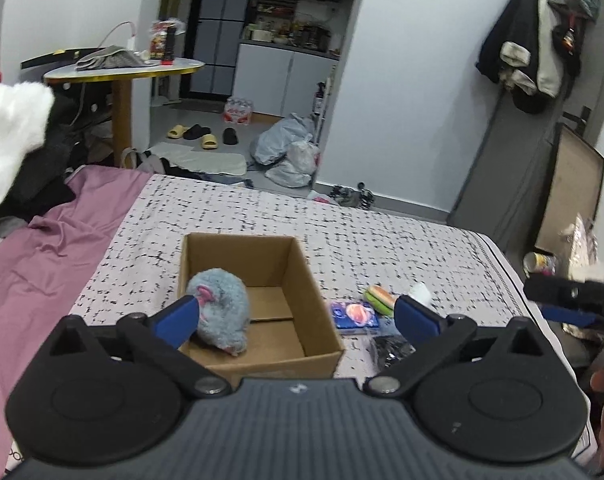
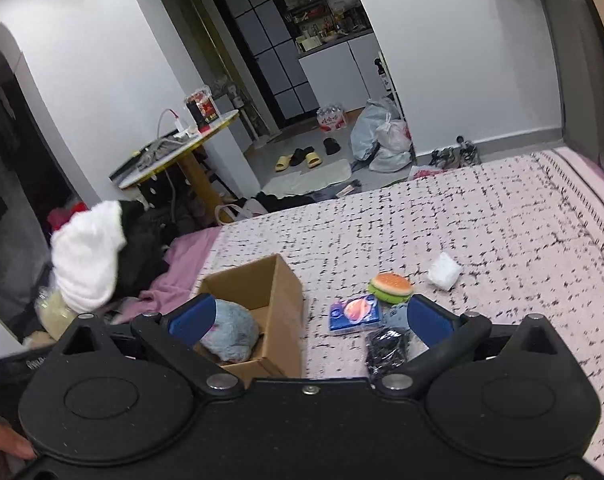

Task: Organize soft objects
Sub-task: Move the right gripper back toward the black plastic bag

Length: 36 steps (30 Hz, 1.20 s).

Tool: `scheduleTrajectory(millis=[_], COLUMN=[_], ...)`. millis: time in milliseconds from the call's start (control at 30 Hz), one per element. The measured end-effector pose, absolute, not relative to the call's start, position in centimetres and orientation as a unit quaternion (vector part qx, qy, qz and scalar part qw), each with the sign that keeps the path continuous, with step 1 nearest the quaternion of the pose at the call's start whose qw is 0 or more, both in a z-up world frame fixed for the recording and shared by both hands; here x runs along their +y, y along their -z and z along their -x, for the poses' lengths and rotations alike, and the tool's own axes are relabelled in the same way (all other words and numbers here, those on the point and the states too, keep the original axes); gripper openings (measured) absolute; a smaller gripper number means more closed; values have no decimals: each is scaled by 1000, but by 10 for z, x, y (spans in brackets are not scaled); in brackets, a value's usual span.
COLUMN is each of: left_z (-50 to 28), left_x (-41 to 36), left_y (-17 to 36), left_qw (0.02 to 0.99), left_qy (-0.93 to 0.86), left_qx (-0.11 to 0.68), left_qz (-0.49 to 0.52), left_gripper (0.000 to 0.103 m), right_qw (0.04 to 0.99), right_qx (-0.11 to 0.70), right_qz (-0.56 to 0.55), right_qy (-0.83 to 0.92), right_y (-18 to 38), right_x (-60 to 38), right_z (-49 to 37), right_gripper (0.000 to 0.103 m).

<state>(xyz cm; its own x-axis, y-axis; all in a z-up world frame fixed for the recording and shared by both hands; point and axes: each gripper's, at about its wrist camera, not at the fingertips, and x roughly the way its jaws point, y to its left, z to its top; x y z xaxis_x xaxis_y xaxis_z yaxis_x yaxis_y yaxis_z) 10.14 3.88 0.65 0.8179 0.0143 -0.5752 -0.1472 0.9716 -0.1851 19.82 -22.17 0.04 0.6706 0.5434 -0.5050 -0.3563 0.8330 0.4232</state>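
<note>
An open cardboard box (image 1: 298,280) stands on the checked bedspread and also shows in the right wrist view (image 2: 286,292). A grey plush mouse (image 1: 222,316) lies inside it at the left (image 2: 234,336). Right of the box lie a burger toy (image 2: 390,286), a blue packet (image 2: 355,314), a black bundle (image 2: 385,350) and a white wad (image 2: 444,271). My left gripper (image 1: 298,320) is open and empty above the box's near side. My right gripper (image 2: 309,320) is open and empty above the box and the packet.
A purple sheet (image 1: 42,256) covers the bed's left side. A white fluffy item (image 2: 88,260) and dark clothes lie at the left edge. Beyond the bed are a round side table (image 1: 122,70), slippers and bags (image 1: 290,148) on the floor.
</note>
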Motion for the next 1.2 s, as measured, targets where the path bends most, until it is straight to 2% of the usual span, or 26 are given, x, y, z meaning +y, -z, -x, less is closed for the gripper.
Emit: scheduleTrajectory(millis=[633,1200], left_z=[-117,-150], left_x=[7,-12], left_y=[-25,-2], left_qw=[952,944], left_qy=[-11,22], left_qx=[293,314], left_qz=[89,100], left_gripper=[103,102], right_qw=[905,899], right_qx=[314,347], right_qz=[-145,-152], right_qy=[-247,-219], right_y=[-10,8], right_x=[-253,-274], right_z=[-197,-216], right_gripper=[103,103])
